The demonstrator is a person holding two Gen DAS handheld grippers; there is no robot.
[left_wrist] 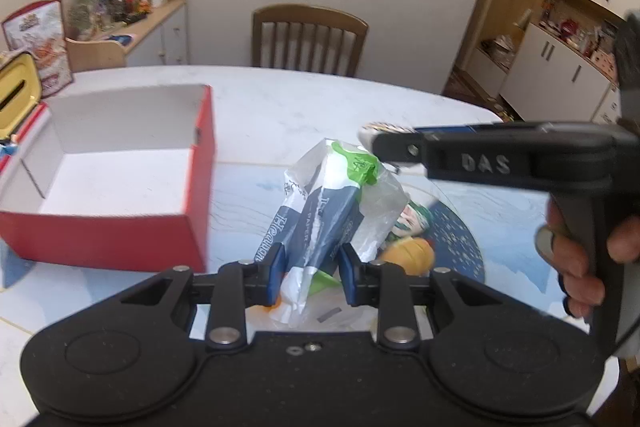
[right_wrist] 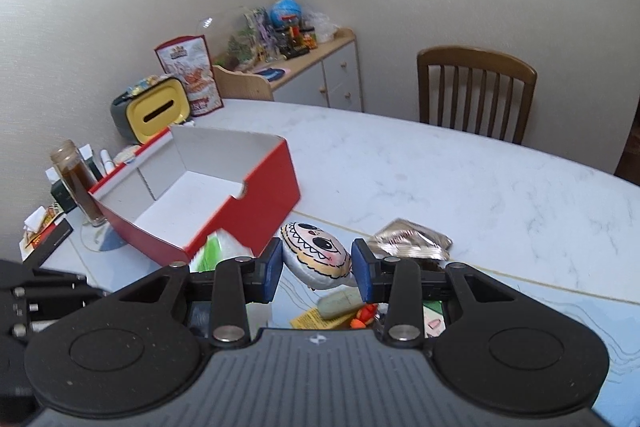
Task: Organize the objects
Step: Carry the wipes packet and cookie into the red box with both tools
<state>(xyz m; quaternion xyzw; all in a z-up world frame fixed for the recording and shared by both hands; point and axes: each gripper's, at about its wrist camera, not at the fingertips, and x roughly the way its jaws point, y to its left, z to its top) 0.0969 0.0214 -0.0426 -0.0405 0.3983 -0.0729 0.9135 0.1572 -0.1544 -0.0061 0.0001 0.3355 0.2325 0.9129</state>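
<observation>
An open red cardboard box (left_wrist: 120,163) (right_wrist: 224,195) with a white, bare inside stands on the table. My left gripper (left_wrist: 312,269) is shut on a crinkled white, green and navy plastic packet (left_wrist: 328,203), just right of the box's near corner. My right gripper (right_wrist: 318,269) is shut on a round padded item with a skull-like face (right_wrist: 316,253). In the left wrist view, the right gripper (left_wrist: 380,141) comes in from the right above the packet, the round item (left_wrist: 374,129) at its tip. A hand (left_wrist: 580,267) holds its handle.
A silver foil packet (right_wrist: 412,239) lies right of the round item; a pale green tube (right_wrist: 340,301) and yellow paper (right_wrist: 312,319) lie beneath it. A jar of brown liquid (right_wrist: 76,183) and a yellow tissue holder (right_wrist: 160,107) stand left of the box. A wooden chair (left_wrist: 308,39) stands at the table's far edge.
</observation>
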